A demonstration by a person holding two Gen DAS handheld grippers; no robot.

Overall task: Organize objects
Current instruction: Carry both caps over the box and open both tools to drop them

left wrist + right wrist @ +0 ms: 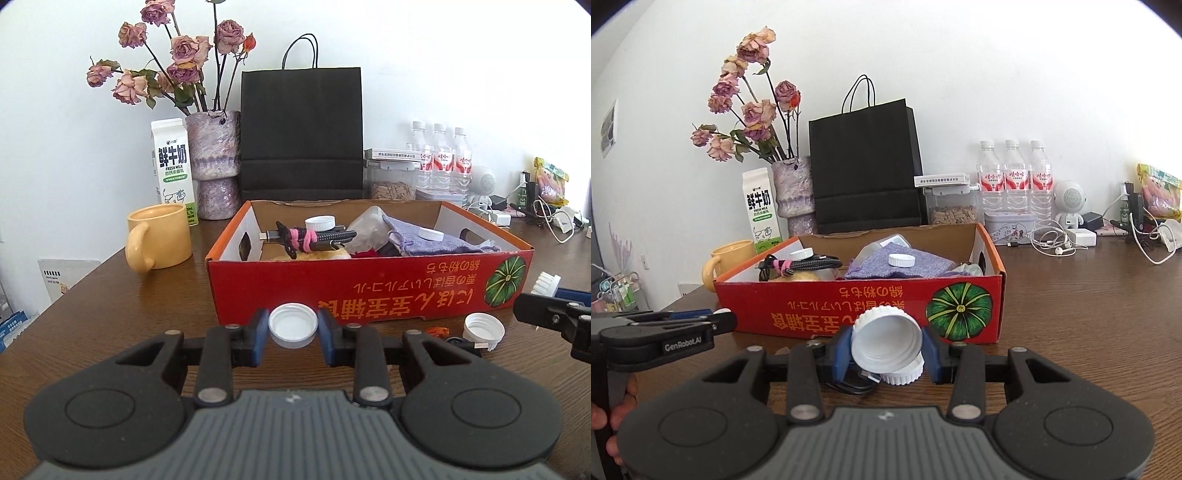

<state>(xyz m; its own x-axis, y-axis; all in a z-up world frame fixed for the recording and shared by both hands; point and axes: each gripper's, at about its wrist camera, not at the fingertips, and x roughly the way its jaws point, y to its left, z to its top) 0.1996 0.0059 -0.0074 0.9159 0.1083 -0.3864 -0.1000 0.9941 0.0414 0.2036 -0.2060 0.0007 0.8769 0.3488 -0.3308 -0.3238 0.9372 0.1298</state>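
Caps are sitting clamped in both grippers: left gripper [293, 332] is pinching a white bottle cap [293, 325] hollow side up, while right gripper [886, 352] is squeezing a tilted white cap [885, 345], hollow facing the camera. Both are hovering before the red cardboard box [369, 291], which is holding a bundled cable [310, 238], a purple pouch [436, 242] and two more caps.

Our left gripper [293, 334] and right gripper [886, 350] look alike: matte black linkage arms with silver pivot screws, blue fingertip pads [260, 332], round black discs at each side and a ribbed grey housing between them. White "GenRobot.AI" lettering [682, 347] marks one arm. Bare skin of our left hand [613, 417] shows.
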